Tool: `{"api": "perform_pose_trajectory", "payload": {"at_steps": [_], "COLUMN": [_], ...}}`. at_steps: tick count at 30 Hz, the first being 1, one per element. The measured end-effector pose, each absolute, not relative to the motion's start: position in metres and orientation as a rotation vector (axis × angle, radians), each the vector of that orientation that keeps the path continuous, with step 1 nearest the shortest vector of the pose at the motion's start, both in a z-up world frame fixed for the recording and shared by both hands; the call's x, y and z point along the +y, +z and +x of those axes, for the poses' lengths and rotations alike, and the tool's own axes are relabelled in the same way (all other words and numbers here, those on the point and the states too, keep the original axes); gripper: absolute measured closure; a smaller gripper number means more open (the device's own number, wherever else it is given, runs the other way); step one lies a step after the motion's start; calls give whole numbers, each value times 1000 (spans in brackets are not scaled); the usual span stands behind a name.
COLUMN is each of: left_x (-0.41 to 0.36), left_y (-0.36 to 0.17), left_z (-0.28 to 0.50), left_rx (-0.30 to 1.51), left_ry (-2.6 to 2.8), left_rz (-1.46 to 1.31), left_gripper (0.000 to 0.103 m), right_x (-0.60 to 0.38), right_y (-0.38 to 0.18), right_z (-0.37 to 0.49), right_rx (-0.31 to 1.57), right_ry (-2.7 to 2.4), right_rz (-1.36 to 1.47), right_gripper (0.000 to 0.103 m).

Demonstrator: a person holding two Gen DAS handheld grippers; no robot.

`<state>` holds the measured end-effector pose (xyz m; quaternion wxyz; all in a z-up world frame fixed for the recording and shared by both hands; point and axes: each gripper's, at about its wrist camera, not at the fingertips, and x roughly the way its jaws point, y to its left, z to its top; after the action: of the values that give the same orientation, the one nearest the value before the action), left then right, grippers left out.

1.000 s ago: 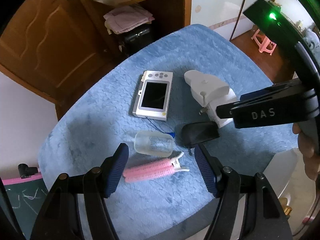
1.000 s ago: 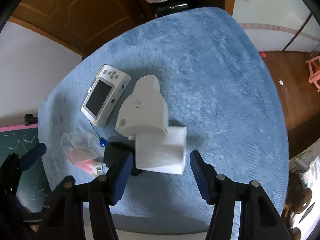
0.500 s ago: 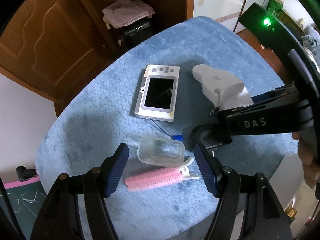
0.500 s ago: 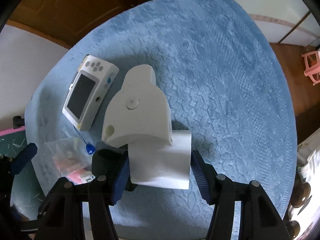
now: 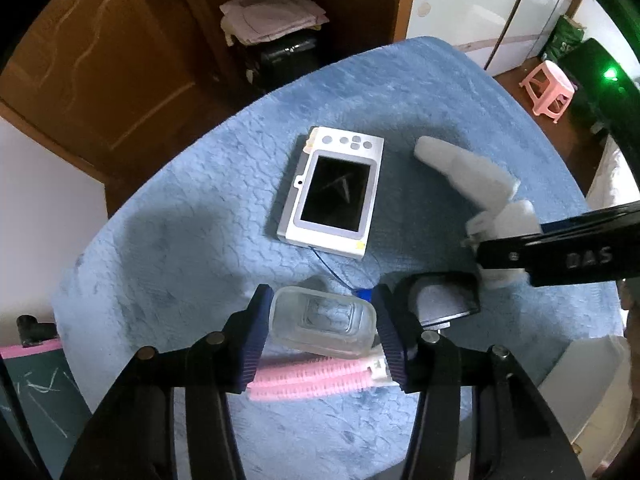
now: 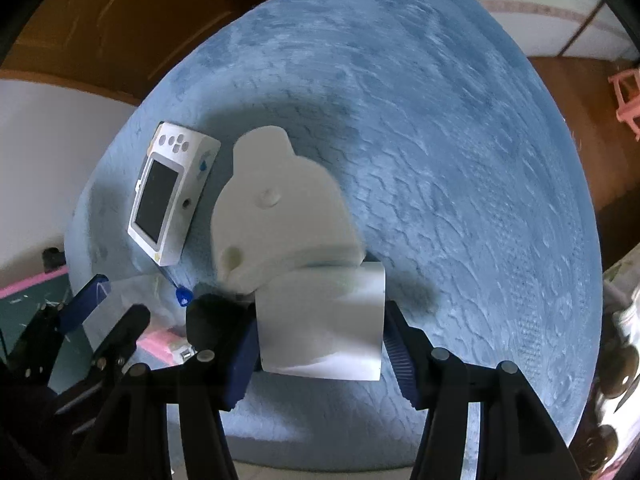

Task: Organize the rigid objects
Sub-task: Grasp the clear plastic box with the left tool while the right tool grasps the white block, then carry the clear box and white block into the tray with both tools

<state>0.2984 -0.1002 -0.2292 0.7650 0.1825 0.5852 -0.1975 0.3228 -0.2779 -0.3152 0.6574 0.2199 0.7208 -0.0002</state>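
A clear plastic box (image 5: 323, 323) lies on the blue cloth, between the fingers of my left gripper (image 5: 322, 332); the pads stand at its two ends, close or just touching. A pink hair clip (image 5: 316, 376) lies just below it. A white toy camera (image 5: 334, 191) lies screen up in the middle. My right gripper (image 6: 320, 332) has its fingers on both sides of the square base of a white plastic device (image 6: 320, 320), whose rounded top (image 6: 276, 208) points away. The device also shows in the left wrist view (image 5: 472, 176).
A black cap-like object (image 5: 440, 300) lies between the box and the white device. A blue tag on a cord (image 5: 362, 293) trails from the camera. A wooden cabinet with folded cloth (image 5: 272, 12) stands behind the table. A pink stool (image 5: 550, 86) is on the floor at right.
My left gripper moved forward, bringing the clear box between its fingers. My right gripper moved forward and its fingers closed in on the white device's base.
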Motion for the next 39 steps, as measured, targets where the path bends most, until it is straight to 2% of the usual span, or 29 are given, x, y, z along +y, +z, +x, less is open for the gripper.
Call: {"api": "perform_pose_trajectory", "payload": {"at_steps": [6,16,30,35,39], "left_x": [-91,-72,-57,-62,-74], "left_y": [-218,-164,-53,-39,-51], "left_z": [293,261,152,106,66], "left_rx": [1269,1218,1046,1017,1032], "left_ry": [-413,-426,-541,-626,-711], "left_rz": [338,270,171,174,270], "left_gripper": [49,50,50,50,49], "right_x": [-300,-321,-281,-277,-274], "right_y": [-300,-260,-132,-108,-114], "right_z": [304,256,164,119,87], "right_rx": [1618,1554,1332,1290,1299], "right_ry": [40,118,221,211,187], "right_rz": [589,650,537,471,430], "right_gripper": [44,44,44,44,44]}}
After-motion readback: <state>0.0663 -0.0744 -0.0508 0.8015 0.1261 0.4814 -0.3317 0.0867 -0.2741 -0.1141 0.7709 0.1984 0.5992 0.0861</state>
